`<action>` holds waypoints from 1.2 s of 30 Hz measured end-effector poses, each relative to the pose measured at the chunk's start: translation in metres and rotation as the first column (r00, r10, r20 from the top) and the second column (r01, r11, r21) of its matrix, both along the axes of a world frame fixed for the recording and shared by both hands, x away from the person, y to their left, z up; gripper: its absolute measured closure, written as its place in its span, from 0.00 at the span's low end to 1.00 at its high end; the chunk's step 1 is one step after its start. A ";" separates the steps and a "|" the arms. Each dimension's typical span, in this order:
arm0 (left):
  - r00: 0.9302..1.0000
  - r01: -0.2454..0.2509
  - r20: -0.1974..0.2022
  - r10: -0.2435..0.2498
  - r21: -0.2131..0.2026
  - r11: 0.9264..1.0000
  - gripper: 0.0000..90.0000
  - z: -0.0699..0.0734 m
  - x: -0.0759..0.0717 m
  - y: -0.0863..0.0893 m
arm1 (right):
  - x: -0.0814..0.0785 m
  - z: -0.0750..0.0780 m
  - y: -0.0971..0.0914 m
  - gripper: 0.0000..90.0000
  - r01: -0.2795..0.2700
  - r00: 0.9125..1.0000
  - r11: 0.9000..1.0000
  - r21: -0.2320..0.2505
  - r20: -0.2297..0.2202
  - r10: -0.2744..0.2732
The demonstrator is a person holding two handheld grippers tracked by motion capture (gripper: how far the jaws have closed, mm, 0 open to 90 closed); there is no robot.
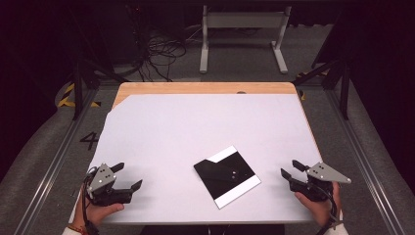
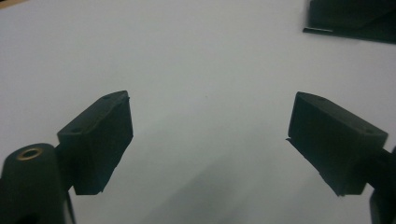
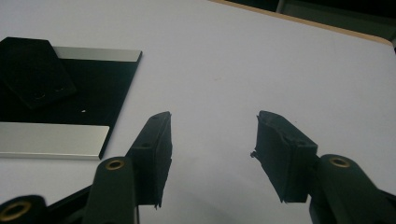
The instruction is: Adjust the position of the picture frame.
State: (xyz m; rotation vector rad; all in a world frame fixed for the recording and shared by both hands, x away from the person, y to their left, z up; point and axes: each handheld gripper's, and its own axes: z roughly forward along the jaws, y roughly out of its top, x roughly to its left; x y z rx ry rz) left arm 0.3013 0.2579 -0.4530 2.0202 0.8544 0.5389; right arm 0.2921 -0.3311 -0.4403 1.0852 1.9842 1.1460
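Left tool (image 1: pixel 128 176) is sitting at the counter's (image 1: pixel 195 122) near-left corner, jaws gaping wide, nothing between them. Black plate with silver edges (image 1: pixel 227 176) is lying flat mid-counter, between both tools. Right tool (image 1: pixel 289 169) is hovering at the near-right edge, jaws apart, gripping nothing.
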 end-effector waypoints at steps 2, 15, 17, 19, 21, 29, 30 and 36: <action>1.000 0.024 -0.005 -0.024 0.031 0.999 0.19 -0.001 -0.001 -0.005 | 0.000 0.000 0.001 0.56 -0.009 1.000 1.000 -0.001 -0.005 0.009; 0.997 0.070 -0.020 -0.069 0.050 0.996 0.48 -0.003 0.002 -0.017 | 0.002 -0.001 0.006 0.78 -0.057 0.998 0.998 0.004 -0.037 0.057; 0.995 0.099 -0.036 -0.097 0.051 0.994 0.67 -0.002 0.004 -0.020 | 0.002 -0.002 0.010 0.89 -0.080 0.994 0.997 0.000 -0.070 0.080; 0.987 0.144 -0.075 -0.140 0.051 0.988 0.82 -0.003 0.007 -0.027 | 0.002 -0.002 0.012 0.94 -0.092 0.992 0.996 0.005 -0.087 0.092; 0.985 0.160 -0.084 -0.154 0.067 0.985 0.92 -0.004 0.008 -0.030 | 0.002 -0.002 0.013 0.96 -0.098 0.990 0.995 0.009 -0.097 0.099; 0.947 0.291 -0.164 -0.276 0.081 0.953 1.00 -0.006 0.020 -0.077 | 0.008 -0.010 0.032 1.00 -0.165 0.970 0.986 -0.001 -0.183 0.162; 0.943 0.303 -0.166 -0.288 0.076 0.950 1.00 -0.006 0.022 -0.083 | 0.008 -0.011 0.035 1.00 -0.173 0.967 0.985 -0.006 -0.192 0.168; 0.919 0.367 -0.187 -0.346 0.090 0.926 1.00 -0.008 0.031 -0.118 | 0.012 -0.015 0.047 1.00 -0.195 0.956 0.981 -0.011 -0.224 0.188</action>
